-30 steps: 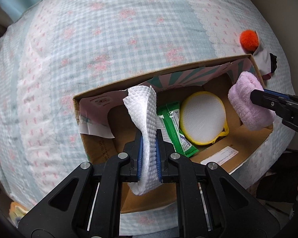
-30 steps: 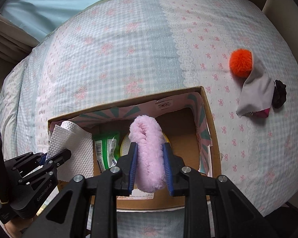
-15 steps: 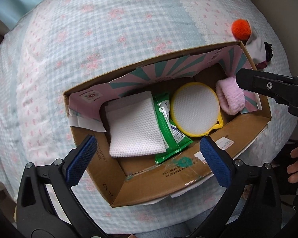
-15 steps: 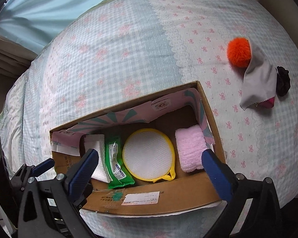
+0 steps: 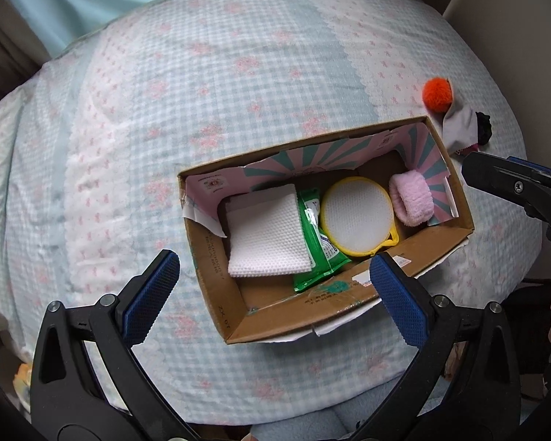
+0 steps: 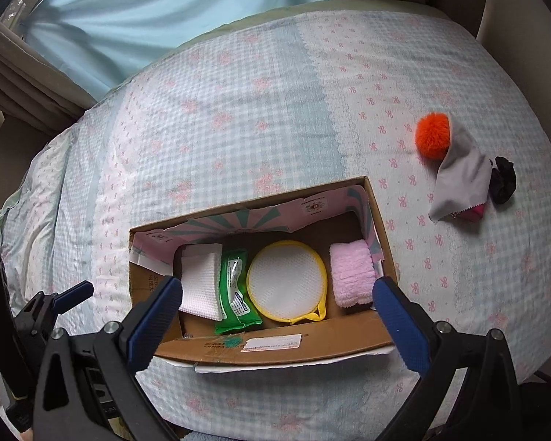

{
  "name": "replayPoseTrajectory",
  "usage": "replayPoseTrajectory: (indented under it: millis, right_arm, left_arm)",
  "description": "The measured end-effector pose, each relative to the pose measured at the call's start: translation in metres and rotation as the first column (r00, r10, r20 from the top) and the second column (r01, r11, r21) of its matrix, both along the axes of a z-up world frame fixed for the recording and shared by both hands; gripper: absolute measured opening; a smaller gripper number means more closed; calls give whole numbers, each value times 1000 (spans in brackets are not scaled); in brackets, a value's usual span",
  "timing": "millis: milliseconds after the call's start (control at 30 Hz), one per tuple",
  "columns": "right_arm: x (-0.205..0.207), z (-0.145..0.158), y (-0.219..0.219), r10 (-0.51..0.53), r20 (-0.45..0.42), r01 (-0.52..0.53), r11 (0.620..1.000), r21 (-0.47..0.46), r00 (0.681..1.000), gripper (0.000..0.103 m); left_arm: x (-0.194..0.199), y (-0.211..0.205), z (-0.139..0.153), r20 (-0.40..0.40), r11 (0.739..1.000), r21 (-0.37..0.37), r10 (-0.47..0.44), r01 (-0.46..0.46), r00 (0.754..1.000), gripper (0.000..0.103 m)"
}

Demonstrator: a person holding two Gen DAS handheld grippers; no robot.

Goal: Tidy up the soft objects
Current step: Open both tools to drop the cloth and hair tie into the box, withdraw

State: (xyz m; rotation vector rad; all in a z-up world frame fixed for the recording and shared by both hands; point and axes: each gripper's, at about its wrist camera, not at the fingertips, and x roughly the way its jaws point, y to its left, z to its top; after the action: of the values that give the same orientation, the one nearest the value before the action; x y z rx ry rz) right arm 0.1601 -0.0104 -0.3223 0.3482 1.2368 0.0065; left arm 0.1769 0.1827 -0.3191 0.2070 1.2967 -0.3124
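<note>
A cardboard box [image 5: 275, 308] [image 6: 260, 352] sits on the bed. Inside lie a folded white cloth [image 5: 266, 237] [image 6: 202, 283], a green wipes pack [image 5: 317, 246] [image 6: 235, 294], a round yellow-rimmed pad [image 5: 356, 215] [image 6: 286, 283] and a pink fluffy band [image 5: 411, 200] [image 6: 350, 273]. My left gripper [image 5: 272, 294] is open and empty above the box's near wall. My right gripper [image 6: 275, 312] is open and empty over the box; it also shows in the left wrist view [image 5: 510, 187]. An orange pom-pom [image 6: 432, 135] [image 5: 436, 94], a grey cloth [image 6: 459, 180] [image 5: 459, 125] and a black scrunchie [image 6: 503, 180] [image 5: 484, 128] lie on the bed to the right.
The bed wears a pale blue and pink checked cover [image 6: 238, 110]. A light blue curtain [image 6: 147, 11] hangs behind. A small pink item [image 6: 475, 213] peeks from under the grey cloth. The bed's edge falls away close to the box's near side.
Both grippers opened and let go: the white cloth and the pink band now lie in the box. Both grippers have pulled up and back from the box.
</note>
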Motion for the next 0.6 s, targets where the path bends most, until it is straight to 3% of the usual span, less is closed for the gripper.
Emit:
replayPoseTrajectory:
  millis: [167,367,600]
  right_arm:
    - [-23,43,-5,4,64,-2,999,-39,998,103]
    - [-59,98,-31,-77,159,93,991,-96,984,103]
    - [-105,156,-68,-154,244,213,947,-239,958,103]
  left_arm:
    - [-15,13,47,59,999,-27,36,-35,998,103]
    - [-27,10,101,143,997,-67,47,-38,989,103]
    - [-30,-14,139,215,994,-101,57,-36,975,103]
